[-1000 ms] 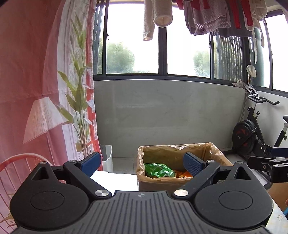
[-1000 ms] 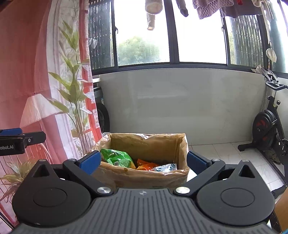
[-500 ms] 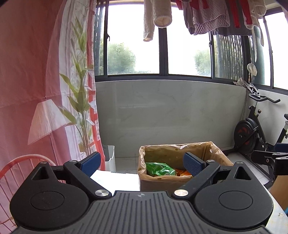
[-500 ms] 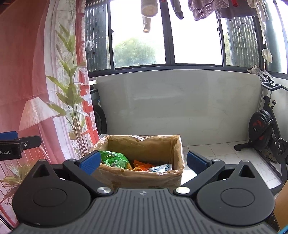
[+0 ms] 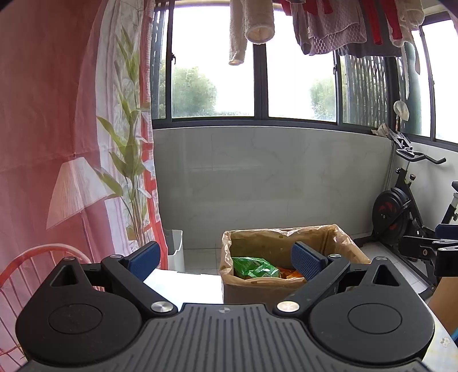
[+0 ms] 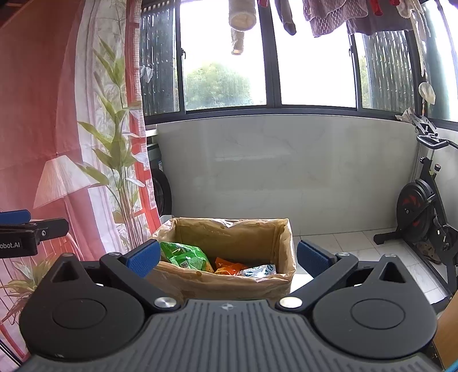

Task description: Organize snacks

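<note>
A cardboard box (image 5: 249,292) (image 6: 229,283) lined with a brown bag stands on a white table (image 5: 183,286). Inside lie a green snack bag (image 5: 253,267) (image 6: 186,256), an orange packet (image 6: 229,266) and a white-and-blue packet (image 6: 259,270). My left gripper (image 5: 224,257) is open and empty, held above the table short of the box and to its left. My right gripper (image 6: 227,256) is open and empty too, raised in front of the box. Each gripper shows at the edge of the other's view.
A pink curtain (image 5: 57,114) with a plant and lamp print hangs at the left. An exercise bike (image 6: 426,211) stands at the right on the tiled floor. A small white bin (image 5: 174,249) sits beyond the table. Laundry (image 5: 329,25) hangs above the window.
Both grippers have risen and tipped up slightly, so the box sits lower in each view. Their jaws stay open and empty.
</note>
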